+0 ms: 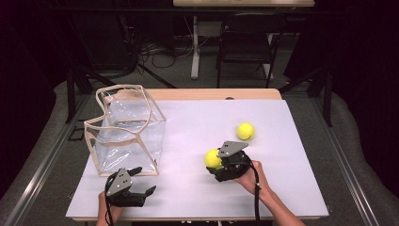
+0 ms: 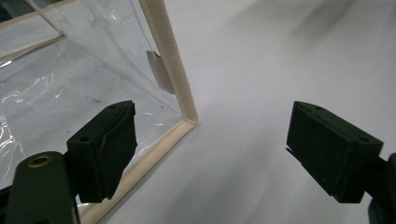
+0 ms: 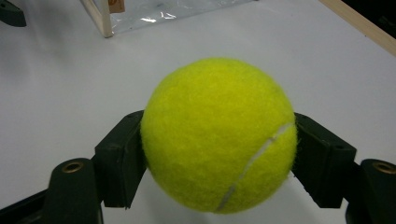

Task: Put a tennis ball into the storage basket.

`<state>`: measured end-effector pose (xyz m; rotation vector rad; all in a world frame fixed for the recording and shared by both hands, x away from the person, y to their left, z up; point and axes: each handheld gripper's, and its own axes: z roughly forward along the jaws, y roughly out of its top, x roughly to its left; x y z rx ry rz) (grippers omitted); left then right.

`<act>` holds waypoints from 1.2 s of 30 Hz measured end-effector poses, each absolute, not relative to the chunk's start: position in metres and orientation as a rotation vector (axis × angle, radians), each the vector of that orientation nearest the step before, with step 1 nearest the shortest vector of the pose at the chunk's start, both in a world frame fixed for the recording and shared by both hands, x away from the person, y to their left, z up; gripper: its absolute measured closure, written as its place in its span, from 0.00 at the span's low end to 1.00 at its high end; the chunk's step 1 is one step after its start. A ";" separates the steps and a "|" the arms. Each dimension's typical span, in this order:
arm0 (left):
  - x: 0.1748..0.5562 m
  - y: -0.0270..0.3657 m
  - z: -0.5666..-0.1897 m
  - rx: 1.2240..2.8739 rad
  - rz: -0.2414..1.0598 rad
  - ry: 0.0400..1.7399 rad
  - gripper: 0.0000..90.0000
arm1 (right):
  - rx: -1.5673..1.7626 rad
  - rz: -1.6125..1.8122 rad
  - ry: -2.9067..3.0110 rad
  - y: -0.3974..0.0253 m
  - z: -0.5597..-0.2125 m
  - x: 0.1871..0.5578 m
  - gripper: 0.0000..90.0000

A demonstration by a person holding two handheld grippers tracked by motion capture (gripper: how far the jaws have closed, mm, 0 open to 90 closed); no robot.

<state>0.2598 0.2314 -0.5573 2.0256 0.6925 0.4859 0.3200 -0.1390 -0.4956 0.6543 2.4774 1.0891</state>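
The right gripper (image 3: 219, 154) was clamped on a tennis ball (image 3: 218, 134), seemingly bound for the clear bag (image 1: 126, 129) next, while the left gripper (image 2: 210, 149) waited with jaws apart beside it.

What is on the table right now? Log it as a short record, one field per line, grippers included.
surface: white table top
container: clear plastic bag with beige trim, standing open at the table's left
held ball: yellow tennis ball between the jaws of the right gripper
loose ball: second tennis ball on the table, beyond the right gripper
left gripper: jaws apart, holding nothing, near the bag's front corner
bag contents: none visible
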 end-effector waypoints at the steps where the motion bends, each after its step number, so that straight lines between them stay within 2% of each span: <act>1: 0.260 0.231 -0.557 2.026 0.486 0.692 0.18 | 0.654 1.089 2.477 -0.139 -0.496 0.320 0.29; 36: 0.259 0.232 -0.557 2.020 0.488 0.690 0.18 | 0.603 1.094 2.466 -0.124 -0.481 0.338 0.29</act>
